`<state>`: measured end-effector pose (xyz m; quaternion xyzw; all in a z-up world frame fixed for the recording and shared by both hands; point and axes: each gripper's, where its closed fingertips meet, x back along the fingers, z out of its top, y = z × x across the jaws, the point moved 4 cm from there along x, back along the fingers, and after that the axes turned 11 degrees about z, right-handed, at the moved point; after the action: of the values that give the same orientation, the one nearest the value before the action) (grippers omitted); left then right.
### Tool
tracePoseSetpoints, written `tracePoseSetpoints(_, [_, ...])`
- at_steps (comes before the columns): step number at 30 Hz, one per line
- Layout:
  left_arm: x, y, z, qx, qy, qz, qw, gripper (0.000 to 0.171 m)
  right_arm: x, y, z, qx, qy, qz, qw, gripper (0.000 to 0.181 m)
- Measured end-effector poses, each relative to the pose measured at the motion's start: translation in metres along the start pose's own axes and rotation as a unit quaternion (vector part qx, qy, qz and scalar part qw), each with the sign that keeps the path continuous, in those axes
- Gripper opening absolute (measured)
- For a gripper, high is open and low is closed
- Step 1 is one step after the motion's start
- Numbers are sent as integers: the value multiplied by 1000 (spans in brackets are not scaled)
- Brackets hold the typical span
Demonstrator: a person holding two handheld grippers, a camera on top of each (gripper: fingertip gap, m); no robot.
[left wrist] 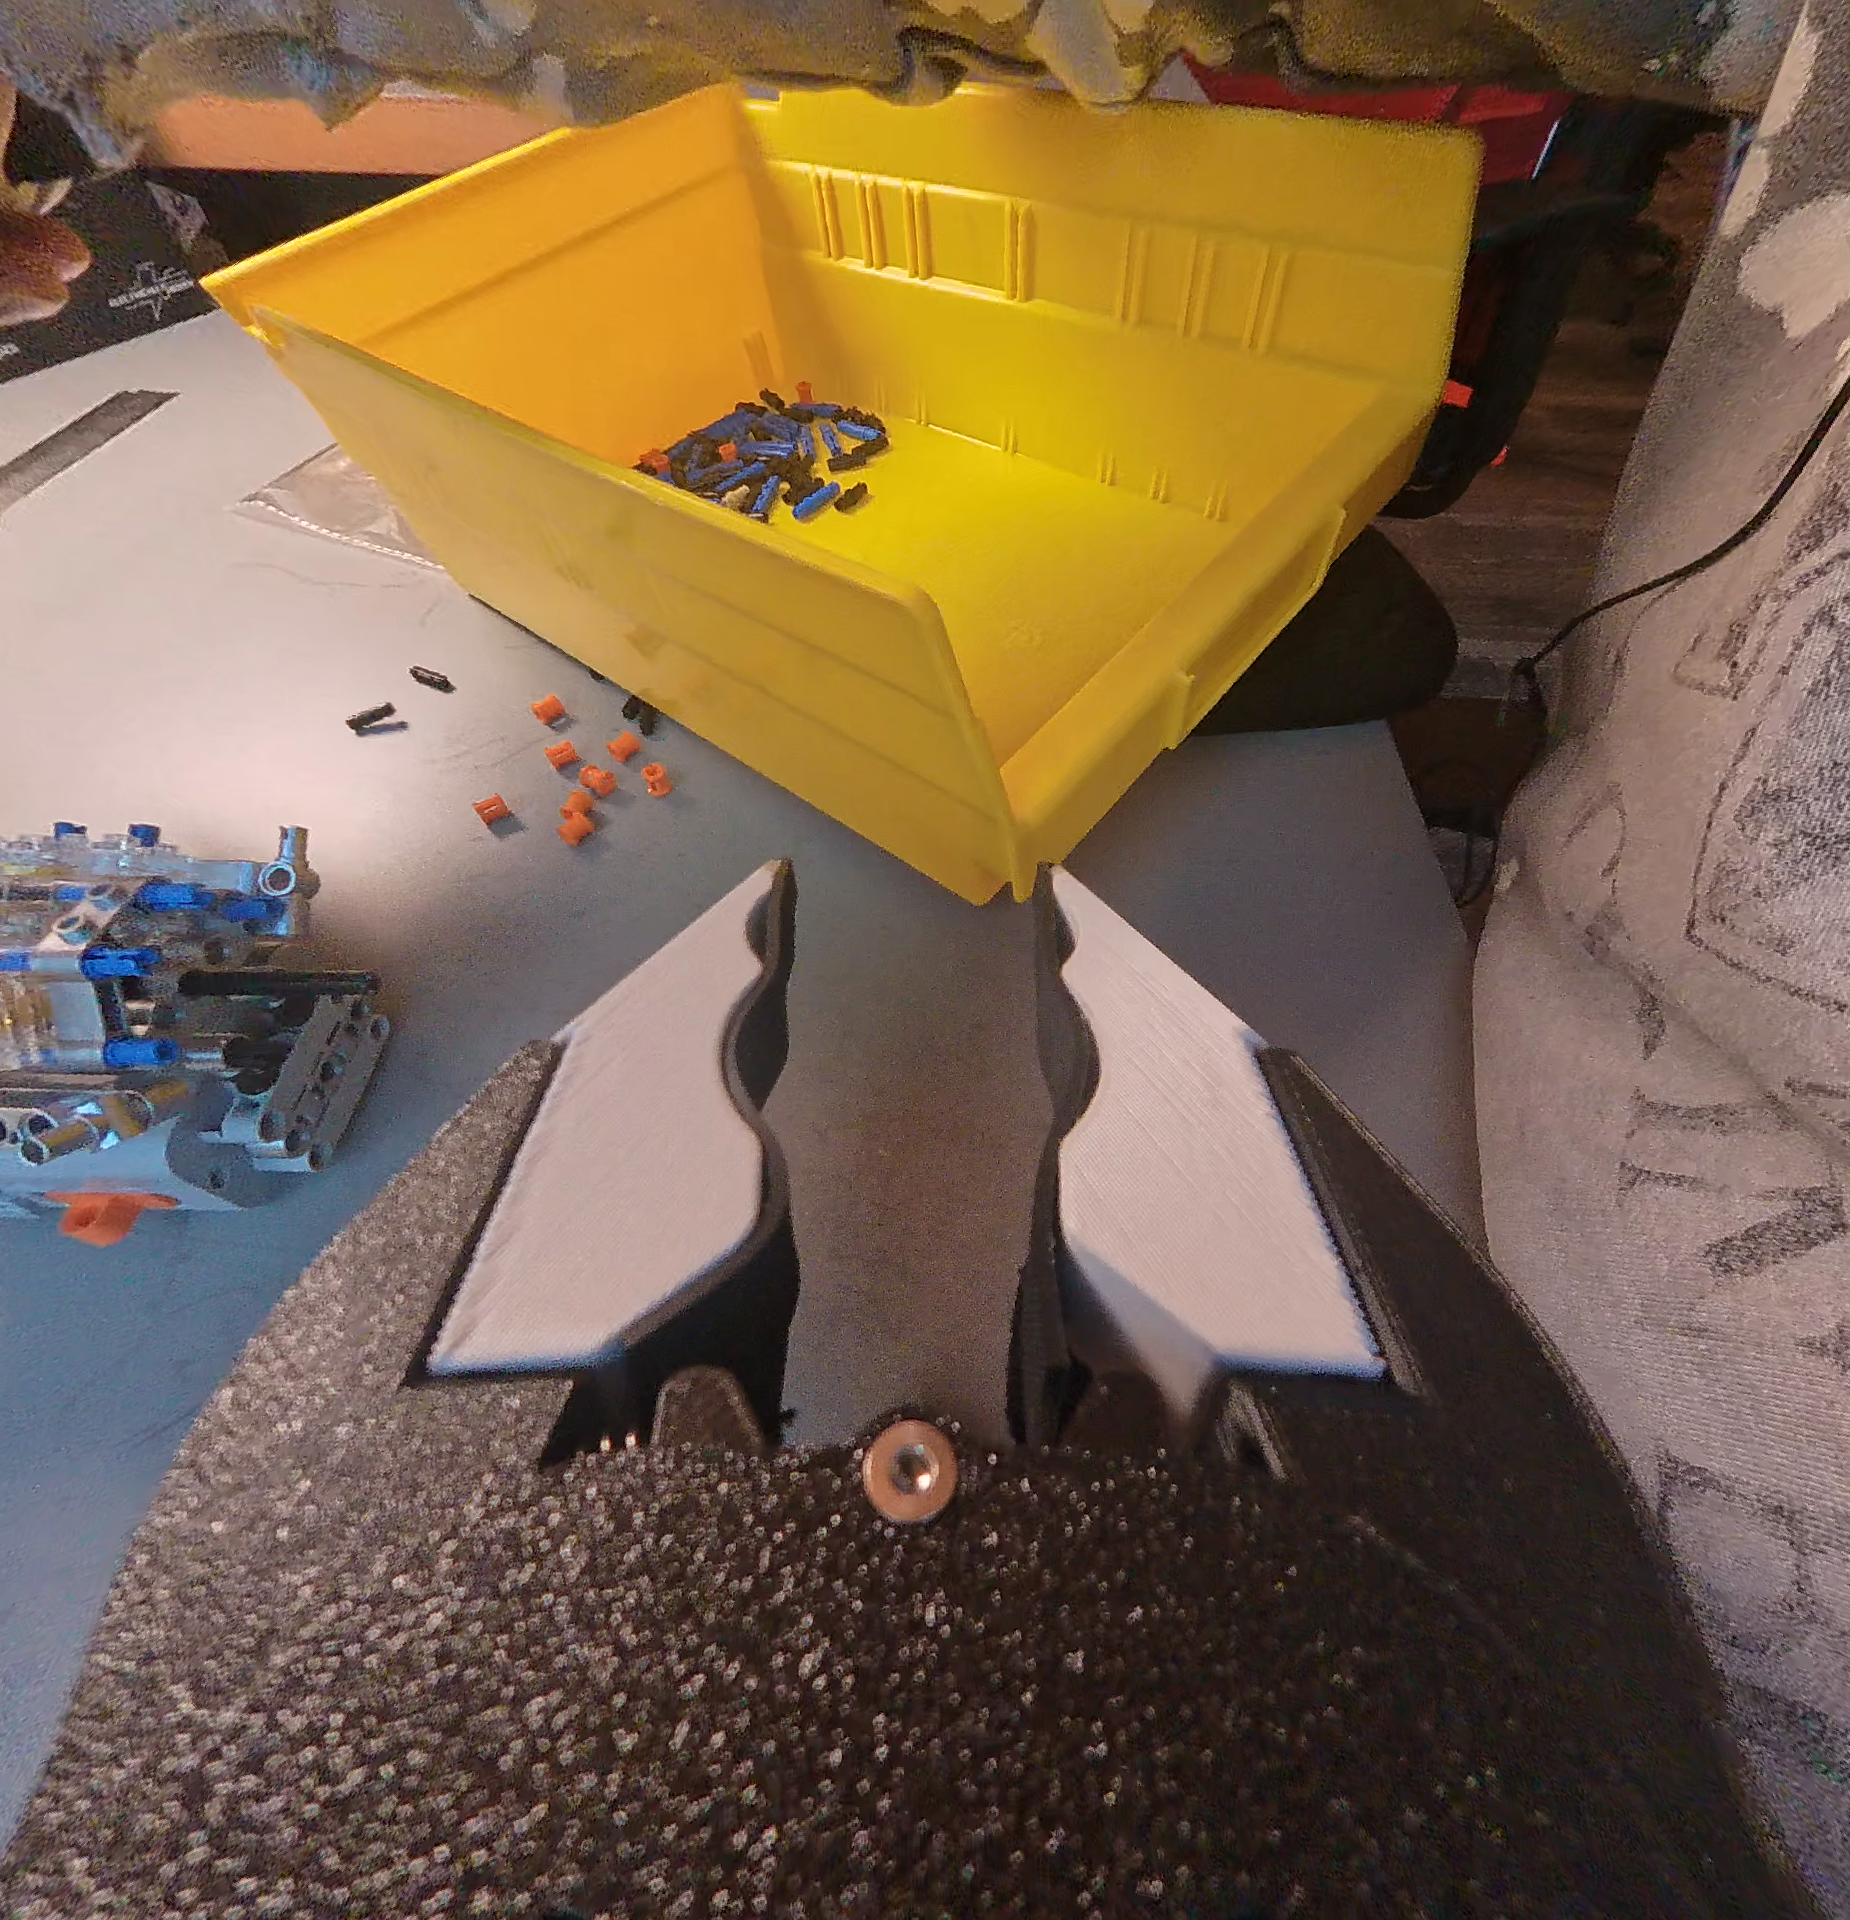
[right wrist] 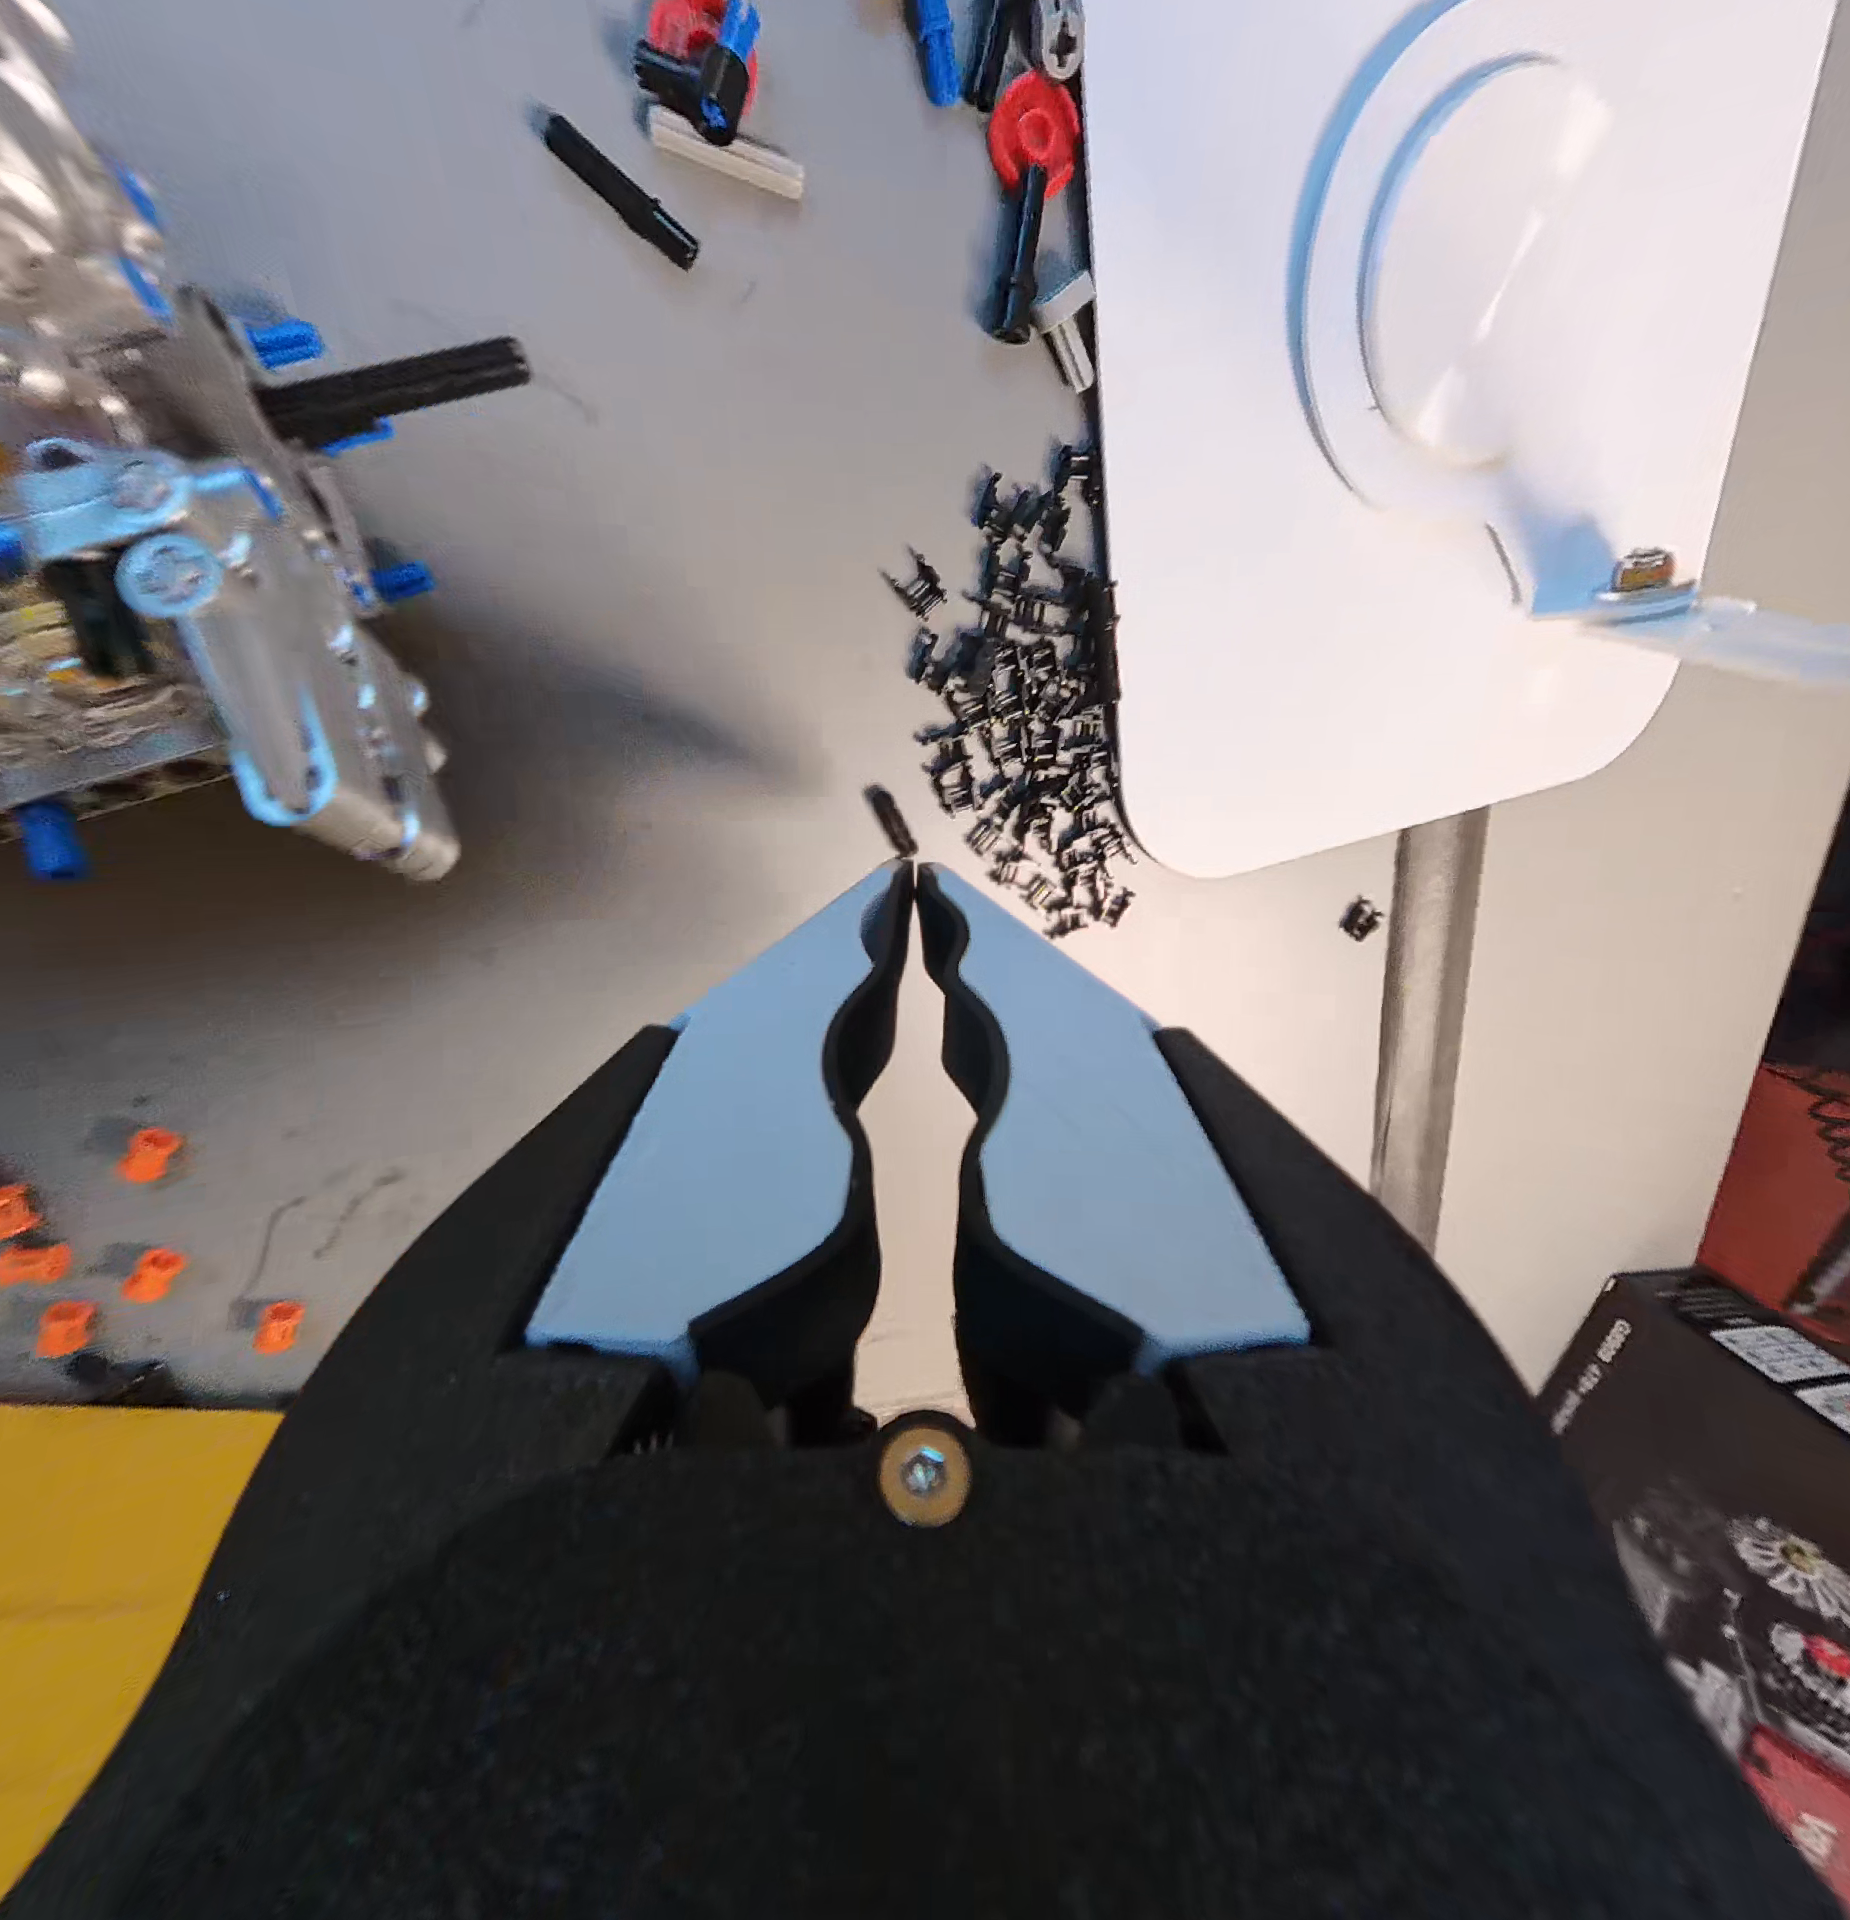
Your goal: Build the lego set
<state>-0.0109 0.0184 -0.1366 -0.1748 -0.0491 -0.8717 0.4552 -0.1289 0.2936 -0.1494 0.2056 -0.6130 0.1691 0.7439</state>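
While the left claw (left wrist: 913, 883) is held spread just before the yellow bin (left wrist: 630, 582), a small black pin (right wrist: 893, 821) is pinched by the right claw (right wrist: 913, 869) beside the black pin heap (right wrist: 1035, 707).

Lighting, quality: we note warm, moderately bright indoor light; glow inside the yellow bin (left wrist: 1056, 312); soft shadow beside the blurred brick model (right wrist: 204, 582); strong fisheye bending at edges; top fringe out of focus.
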Motion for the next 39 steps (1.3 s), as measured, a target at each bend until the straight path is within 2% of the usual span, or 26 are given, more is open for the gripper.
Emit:
tracePoseSetpoints(6, [1, -3, 0, 5, 1, 1, 1000, 44, -18, 10, 3, -12, -3, 23, 1000, 0])
tracePoseSetpoints(13, [2, -3, 0, 9, 1, -3, 1000, 44, -23, 7, -3, -18, -3, 44, 999, 0])
tracePoseSetpoints(16, [2, -4, 0, 14, 1, -3, 1000, 44, -22, -1, -7, -6, -14, 66, 998, 0])
tracePoseSetpoints(21, [2, -3, 0, 11, 1, -3, 1000, 44, -12, -34, -27, 30, -68, 157, 985, 0])
tracePoseSetpoints(23, [2, -2, 0, 8, 0, -4, 1000, 44, -5, -38, -31, 32, -71, 157, 985, 0])
tracePoseSetpoints(29, [2, -2, 0, 6, 0, -3, 1000, 44, 39, -43, -34, 22, -20, 91, 995, 0])
tracePoseSetpoints(31, [2, -2, 0, 4, 0, -2, 1000, 44, 68, -58, -37, 18, 34, 74, 997, 2])
tracePoseSetpoints(33, [2, 0, 0, 2, -2, -5, 1000, 44, 104, -88, -48, -1, 100, 89, 991, 15])
tracePoseSetpoints(36, [3, 3, 2, -2, 1, -10, 1000, 44, 151, -141, -84, -42, 165, 69, 983, 26])
tracePoseSetpoints(39, [3, 7, 4, 0, 5, -16, 1000, 44, 176, -186, -138, -108, 169, -24, 979, 37])
